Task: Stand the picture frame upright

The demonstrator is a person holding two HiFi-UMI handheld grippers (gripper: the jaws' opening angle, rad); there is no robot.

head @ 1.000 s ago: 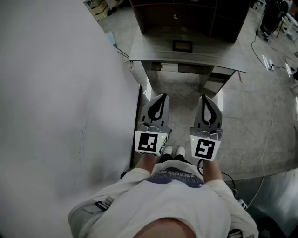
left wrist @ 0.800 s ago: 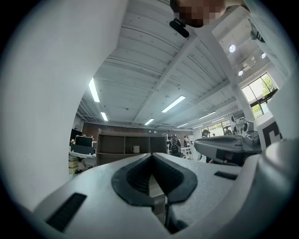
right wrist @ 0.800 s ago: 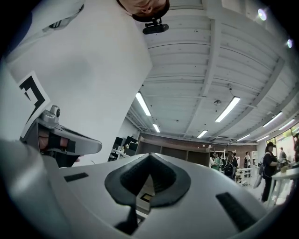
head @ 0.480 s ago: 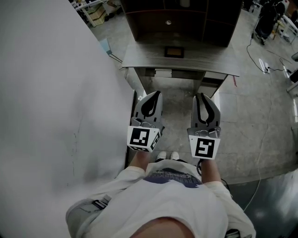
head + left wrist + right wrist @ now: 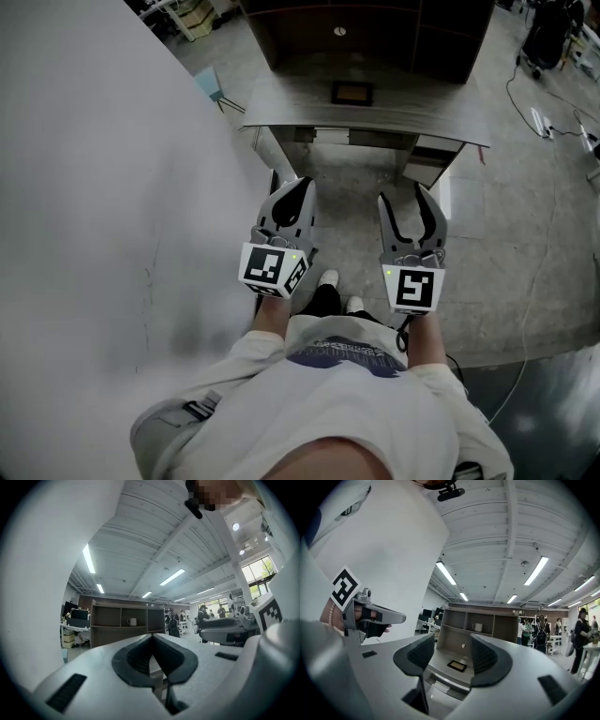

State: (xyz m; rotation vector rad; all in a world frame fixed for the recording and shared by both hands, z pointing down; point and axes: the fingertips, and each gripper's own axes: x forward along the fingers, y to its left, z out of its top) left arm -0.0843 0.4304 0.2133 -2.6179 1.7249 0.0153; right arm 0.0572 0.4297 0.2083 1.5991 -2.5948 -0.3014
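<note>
Frame flat on desk, both grippers well short of it

White wall (image 5: 94, 187) fills the left half of the head view. Grey concrete floor (image 5: 525, 234) takes the right side and centre. At top centre I see a grey desk (image 5: 281, 105) with a dark shelf unit (image 5: 394, 37) standing along its back edge. My operator's white shirt (image 5: 347, 403) covers the bottom centre.

The left gripper (image 5: 298, 185) sits left of centre, its jaws clenched together on nothing; its own view shows the dark pads meeting in a point. The right gripper (image 5: 405, 195) is level with it, right of centre. Its jaws have just been opening and now stand released, apart, with nothing pressed between them. Both grippers hang over the floor, apart from the desk.

The picture frame (image 5: 352, 93), small and dark-rimmed, lies flat on the desk top, just in front of the shelf unit, at top centre. In the right gripper view it shows through the gap between the jaws, far off and untouched. A white mug (image 5: 477, 627) stands in the middle shelf compartment.
</note>
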